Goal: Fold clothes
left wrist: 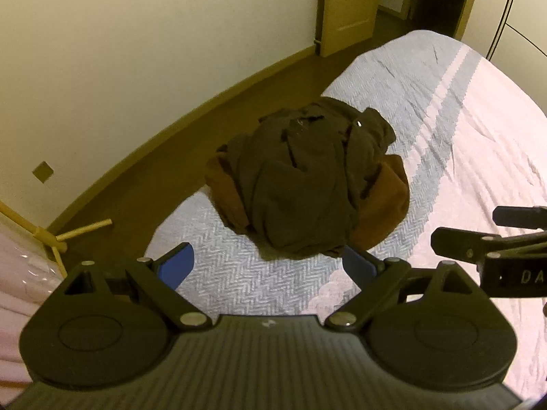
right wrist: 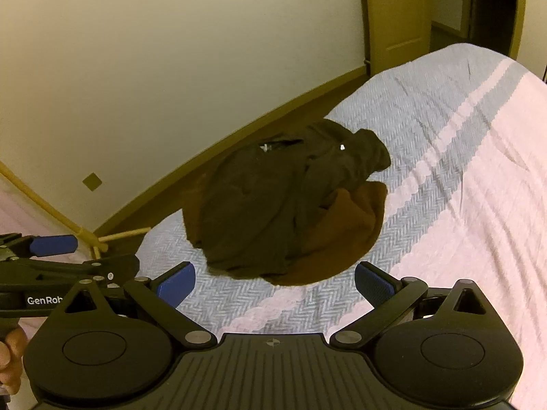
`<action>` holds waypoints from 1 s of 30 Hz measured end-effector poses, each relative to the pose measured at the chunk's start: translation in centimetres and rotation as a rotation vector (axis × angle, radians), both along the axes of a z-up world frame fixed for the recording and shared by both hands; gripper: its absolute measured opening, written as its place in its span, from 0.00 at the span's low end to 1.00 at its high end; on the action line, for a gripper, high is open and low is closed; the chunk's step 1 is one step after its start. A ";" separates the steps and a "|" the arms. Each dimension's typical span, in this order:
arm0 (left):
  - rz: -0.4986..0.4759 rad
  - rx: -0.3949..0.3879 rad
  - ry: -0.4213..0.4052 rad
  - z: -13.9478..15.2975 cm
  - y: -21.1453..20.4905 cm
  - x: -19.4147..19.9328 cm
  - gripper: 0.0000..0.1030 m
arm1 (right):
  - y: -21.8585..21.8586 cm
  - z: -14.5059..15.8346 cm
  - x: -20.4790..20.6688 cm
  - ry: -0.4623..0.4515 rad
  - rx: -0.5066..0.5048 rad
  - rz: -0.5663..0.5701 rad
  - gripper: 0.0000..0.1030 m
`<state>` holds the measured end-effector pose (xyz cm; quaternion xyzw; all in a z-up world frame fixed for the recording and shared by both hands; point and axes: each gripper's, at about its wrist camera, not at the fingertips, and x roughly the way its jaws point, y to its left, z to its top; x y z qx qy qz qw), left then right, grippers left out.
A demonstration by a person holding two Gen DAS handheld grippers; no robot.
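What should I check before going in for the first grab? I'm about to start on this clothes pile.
1. Left gripper open, empty: ok.
2. Right gripper open, empty: ok.
3. Clothes pile fully on the bed, clear of the edge: not ok, it sits near the edge.
4. Garments separated: not ok; dark garment heaped over brown garment.
5. Hem or collar to grasp: cannot tell.
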<state>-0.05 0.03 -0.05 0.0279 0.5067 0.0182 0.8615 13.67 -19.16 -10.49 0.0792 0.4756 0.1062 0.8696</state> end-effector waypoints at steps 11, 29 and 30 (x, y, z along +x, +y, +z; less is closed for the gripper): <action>0.010 -0.018 -0.038 -0.8 0.3 -0.4 0.89 | 0.7 -0.7 0.9 0.005 0.003 0.030 0.99; 0.013 -0.034 -0.017 -0.6 0.6 -0.4 0.89 | 1.0 -0.8 1.2 0.008 -0.006 0.027 0.99; 0.013 -0.034 -0.016 -0.6 0.6 -0.4 0.89 | 1.0 -0.8 1.2 0.009 -0.006 0.027 0.99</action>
